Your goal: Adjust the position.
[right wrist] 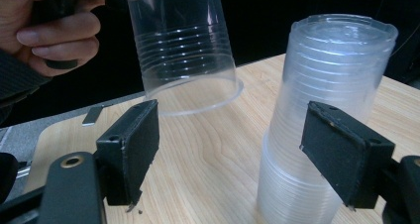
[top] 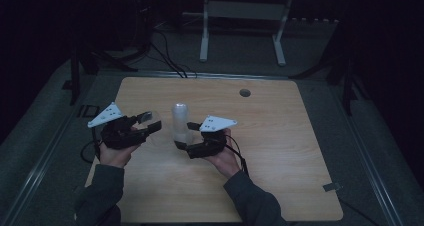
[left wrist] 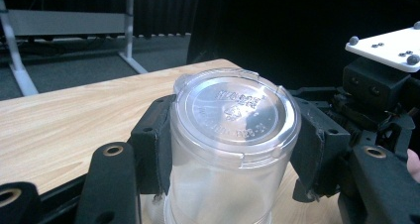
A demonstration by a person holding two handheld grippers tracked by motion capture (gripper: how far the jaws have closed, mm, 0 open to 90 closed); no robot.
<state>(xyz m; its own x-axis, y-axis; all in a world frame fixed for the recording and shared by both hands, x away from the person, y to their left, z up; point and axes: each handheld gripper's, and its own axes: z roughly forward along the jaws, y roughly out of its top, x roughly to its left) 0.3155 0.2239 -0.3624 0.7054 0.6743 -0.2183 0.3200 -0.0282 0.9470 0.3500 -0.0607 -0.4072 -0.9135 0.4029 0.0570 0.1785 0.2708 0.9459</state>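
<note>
A: Right gripper view: our right gripper (right wrist: 230, 149) stands with fingers (right wrist: 130, 149) apart, the stack of clear plastic cups (right wrist: 322, 125) at lower right beside one pad.

B: And our left gripper (top: 150, 123) clamps a single clear plastic cup (right wrist: 183, 45), upper left.

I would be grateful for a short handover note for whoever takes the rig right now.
Left gripper: shut on one clear cup, upside down, held above the table.
Right gripper: open at the lower part of the cup stack, not clamping it.
Done: one cup is off the stack.
Left: probably set that cup down, then separate the next one.
</note>
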